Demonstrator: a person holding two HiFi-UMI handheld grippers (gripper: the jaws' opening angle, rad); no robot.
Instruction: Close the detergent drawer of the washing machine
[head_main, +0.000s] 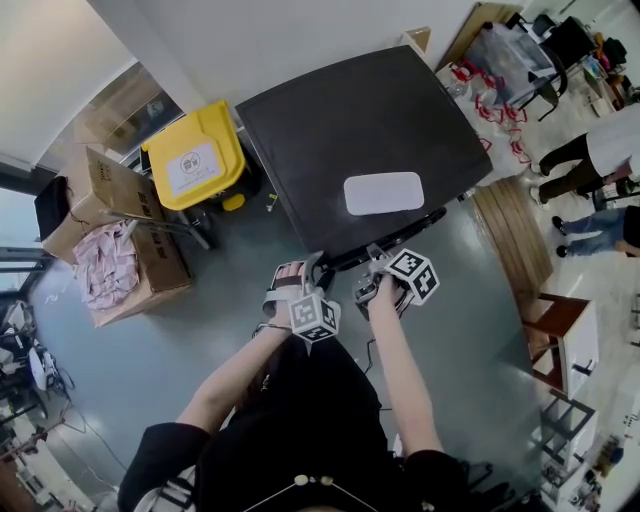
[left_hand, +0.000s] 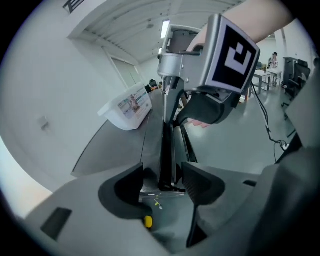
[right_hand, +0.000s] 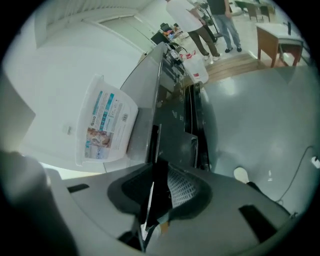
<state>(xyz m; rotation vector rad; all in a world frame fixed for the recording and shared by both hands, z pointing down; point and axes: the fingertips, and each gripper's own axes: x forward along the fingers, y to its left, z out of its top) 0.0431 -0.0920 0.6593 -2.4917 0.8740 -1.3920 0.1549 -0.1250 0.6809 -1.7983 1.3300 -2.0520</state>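
The dark washing machine (head_main: 370, 120) stands in front of me, and both grippers are at its front edge. The detergent drawer shows as a thin dark panel edge (left_hand: 167, 145) running away between the jaws of my left gripper (left_hand: 162, 182). Those jaws stand wide apart, with a gap to the panel on each side. Further along the same panel the marker cube (left_hand: 232, 52) of my right gripper is in view. My right gripper (right_hand: 159, 190) has its pads closed on the drawer's edge (right_hand: 152, 142). From the head view the left gripper (head_main: 300, 272) and right gripper (head_main: 378, 262) sit side by side.
A white packet (head_main: 384, 193) lies on the machine's top. A yellow bin (head_main: 195, 155) and cardboard boxes (head_main: 100, 200) stand to the left. People (head_main: 590, 160) stand at the far right, near a wooden stool (head_main: 560, 320). Grey floor lies on both sides.
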